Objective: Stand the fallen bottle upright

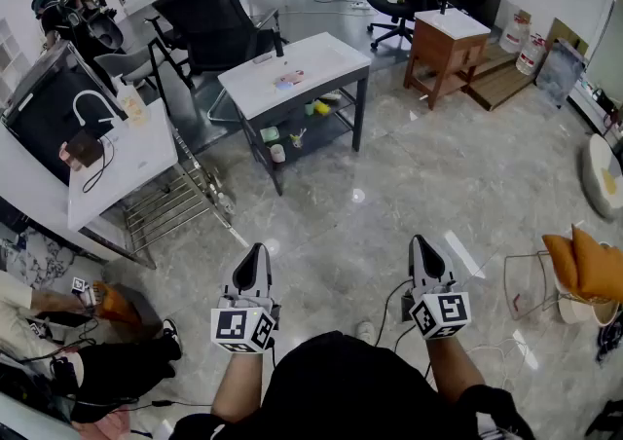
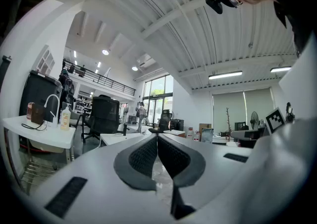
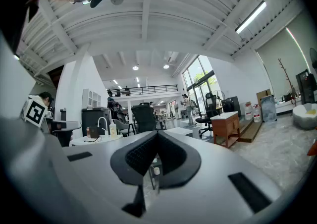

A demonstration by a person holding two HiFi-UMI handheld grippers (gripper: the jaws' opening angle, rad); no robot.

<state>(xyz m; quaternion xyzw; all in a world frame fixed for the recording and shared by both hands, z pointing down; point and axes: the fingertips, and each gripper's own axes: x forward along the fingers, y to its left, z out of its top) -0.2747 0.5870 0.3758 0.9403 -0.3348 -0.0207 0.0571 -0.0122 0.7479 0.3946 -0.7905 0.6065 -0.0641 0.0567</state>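
A white-topped table (image 1: 321,56) on a grey frame stands several steps ahead on the marble floor. A small pinkish thing (image 1: 289,80) lies flat on its top; it is too small to tell whether it is the bottle. My left gripper (image 1: 255,251) and right gripper (image 1: 419,241) are held level close to my body, far short of the table. Both are shut with nothing between the jaws. The left gripper view shows its closed jaw tips (image 2: 157,135) pointing toward the table and a black chair. In the right gripper view the tips (image 3: 157,133) also meet.
At the left, a white desk (image 1: 146,151) carries a faucet and a soap bottle (image 1: 131,102), with a wire rack (image 1: 170,204) beside it. Black office chairs (image 1: 209,24) stand behind the table and a wooden cabinet (image 1: 443,44) to its right. A person sits on the floor at lower left (image 1: 97,360).
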